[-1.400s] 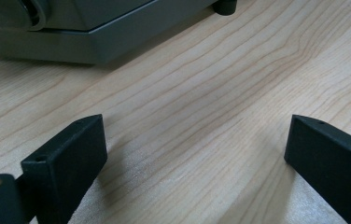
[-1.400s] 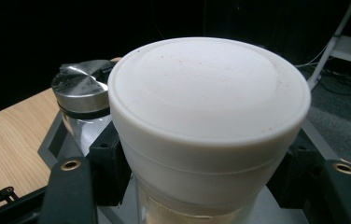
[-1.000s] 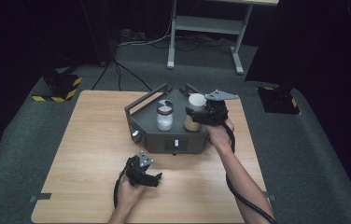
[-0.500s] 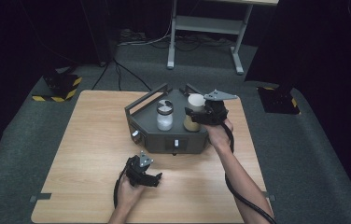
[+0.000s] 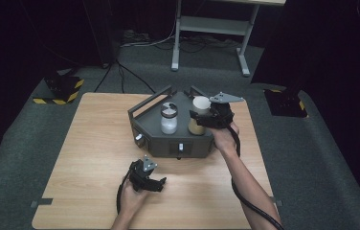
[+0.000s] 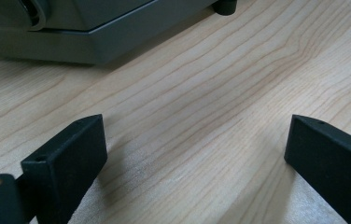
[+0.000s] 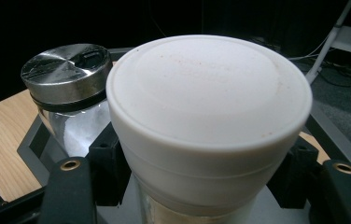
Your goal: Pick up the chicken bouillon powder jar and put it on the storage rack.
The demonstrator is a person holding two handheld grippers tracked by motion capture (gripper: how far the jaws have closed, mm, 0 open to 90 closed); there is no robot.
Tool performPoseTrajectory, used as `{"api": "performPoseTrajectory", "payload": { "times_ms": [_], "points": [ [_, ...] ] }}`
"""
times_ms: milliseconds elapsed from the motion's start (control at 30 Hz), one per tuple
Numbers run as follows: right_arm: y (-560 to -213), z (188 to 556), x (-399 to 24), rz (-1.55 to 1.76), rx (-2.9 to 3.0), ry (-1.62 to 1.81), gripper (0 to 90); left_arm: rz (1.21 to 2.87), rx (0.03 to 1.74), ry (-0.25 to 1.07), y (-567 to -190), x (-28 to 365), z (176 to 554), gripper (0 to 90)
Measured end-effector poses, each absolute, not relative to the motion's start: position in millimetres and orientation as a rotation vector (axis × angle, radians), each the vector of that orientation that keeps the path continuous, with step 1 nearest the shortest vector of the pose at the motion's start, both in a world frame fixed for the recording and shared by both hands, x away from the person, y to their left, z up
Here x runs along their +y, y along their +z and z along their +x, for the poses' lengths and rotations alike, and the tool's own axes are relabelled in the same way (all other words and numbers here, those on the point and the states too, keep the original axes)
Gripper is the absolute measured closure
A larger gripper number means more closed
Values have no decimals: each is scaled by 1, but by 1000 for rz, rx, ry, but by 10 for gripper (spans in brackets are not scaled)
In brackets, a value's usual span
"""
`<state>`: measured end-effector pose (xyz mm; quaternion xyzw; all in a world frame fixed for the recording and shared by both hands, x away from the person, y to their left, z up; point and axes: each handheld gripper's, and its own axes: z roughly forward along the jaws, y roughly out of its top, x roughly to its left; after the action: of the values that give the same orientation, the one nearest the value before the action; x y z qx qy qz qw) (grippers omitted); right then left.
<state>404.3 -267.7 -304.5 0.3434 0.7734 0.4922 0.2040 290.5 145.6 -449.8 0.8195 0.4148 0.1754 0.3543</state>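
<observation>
High view: a pale wooden table [image 5: 82, 158] stands on grey carpet, and near its far edge sits a dark grey angular tray [image 5: 155, 139], a raised base with low rails at the back and a small knob on its front left corner. On the tray stand two jars side by side. Toward the tray's right end is a white-lidded jar [image 5: 200, 115] with a tan filling; just to its left, near the tray's middle, is a glass shaker [image 5: 169, 119] with a metal cap and a white filling. The right gripper [image 5: 198, 118] reaches in from the tray's right side, a grey three-cornered plate on top of it, and its jaws are clamped on the white-lidded jar just below the lid. In the right gripper view the white lid [image 7: 208, 88] looms large between the two black jaws, which press against the jar's sides, while the glass shaker [image 7: 68, 93] stands just beyond on the left, close to the jar but apart from it. In front of the tray, well clear of it on bare table, the left gripper [image 5: 160, 184] rests in a hand, its cable looping back toward the table's near edge. The left gripper view shows its jaws spread wide over bare wood grain, with nothing between them and the tray's front edge [image 6: 89, 42] just ahead.
</observation>
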Motion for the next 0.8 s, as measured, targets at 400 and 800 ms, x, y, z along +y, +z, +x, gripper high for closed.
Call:
{"api": "performPoseTrajectory", "payload": {
  "times_ms": [400,800],
  "points": [
    [-305,404,-268,957,2156,1378,338,2118,1072,453,-450,146,291,56],
    [-310,398,-270,964,2143,1384,189,2119,1072,454,-450,146,290,56]
  ]
}}
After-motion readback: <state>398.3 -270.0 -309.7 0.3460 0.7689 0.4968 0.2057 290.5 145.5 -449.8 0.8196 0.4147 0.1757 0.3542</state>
